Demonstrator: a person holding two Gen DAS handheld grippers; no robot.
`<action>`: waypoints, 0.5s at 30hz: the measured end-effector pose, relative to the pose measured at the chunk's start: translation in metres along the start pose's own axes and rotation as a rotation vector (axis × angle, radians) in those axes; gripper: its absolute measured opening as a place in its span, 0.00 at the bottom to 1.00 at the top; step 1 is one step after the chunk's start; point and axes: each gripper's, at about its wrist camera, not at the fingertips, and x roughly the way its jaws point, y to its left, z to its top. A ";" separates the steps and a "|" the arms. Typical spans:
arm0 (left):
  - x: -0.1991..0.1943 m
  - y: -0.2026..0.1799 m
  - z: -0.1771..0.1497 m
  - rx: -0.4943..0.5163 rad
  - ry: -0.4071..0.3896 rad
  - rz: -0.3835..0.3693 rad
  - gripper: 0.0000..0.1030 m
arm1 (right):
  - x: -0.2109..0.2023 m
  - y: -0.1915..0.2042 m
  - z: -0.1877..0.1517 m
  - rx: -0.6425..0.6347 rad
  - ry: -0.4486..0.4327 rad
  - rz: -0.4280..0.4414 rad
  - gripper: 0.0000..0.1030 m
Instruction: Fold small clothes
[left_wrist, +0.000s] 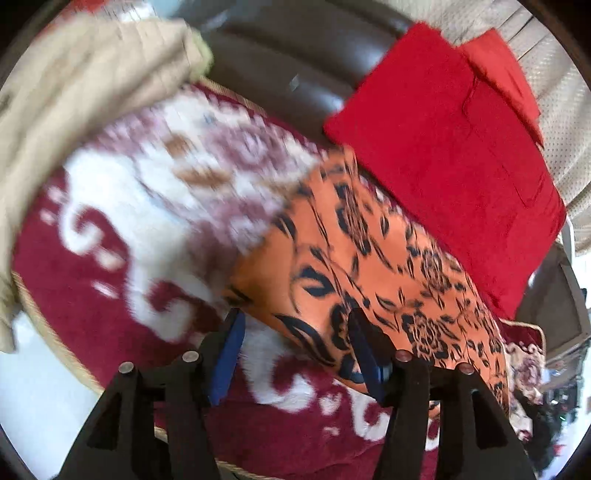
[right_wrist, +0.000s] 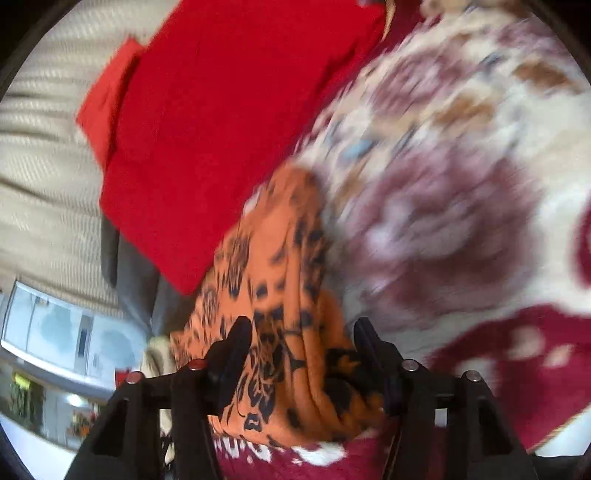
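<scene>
An orange cloth with a black flower print (left_wrist: 354, 266) lies on a red and white patterned rug (left_wrist: 110, 258). My left gripper (left_wrist: 295, 332) is open at the cloth's near edge, with the right finger over the cloth and the left finger over the rug. In the right wrist view the same orange cloth (right_wrist: 273, 295) lies bunched between the fingers of my right gripper (right_wrist: 301, 339), whose jaws stand wide apart around the folds. Both views are blurred by motion.
A folded red cloth (left_wrist: 443, 147) lies beyond the orange one, also in the right wrist view (right_wrist: 221, 129). A beige garment (left_wrist: 74, 92) lies at the rug's far left. A dark leather sofa (left_wrist: 288, 55) and a cream curtain (right_wrist: 44, 166) stand behind.
</scene>
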 end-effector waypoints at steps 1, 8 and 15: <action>-0.005 0.000 0.004 0.005 -0.034 0.022 0.57 | -0.009 -0.001 0.003 0.002 -0.041 -0.007 0.61; -0.015 -0.033 0.010 0.164 -0.180 0.049 0.61 | -0.025 0.035 0.009 -0.189 -0.168 0.011 0.61; 0.035 -0.049 0.012 0.265 -0.048 0.156 0.61 | 0.041 0.080 0.008 -0.341 -0.072 -0.025 0.59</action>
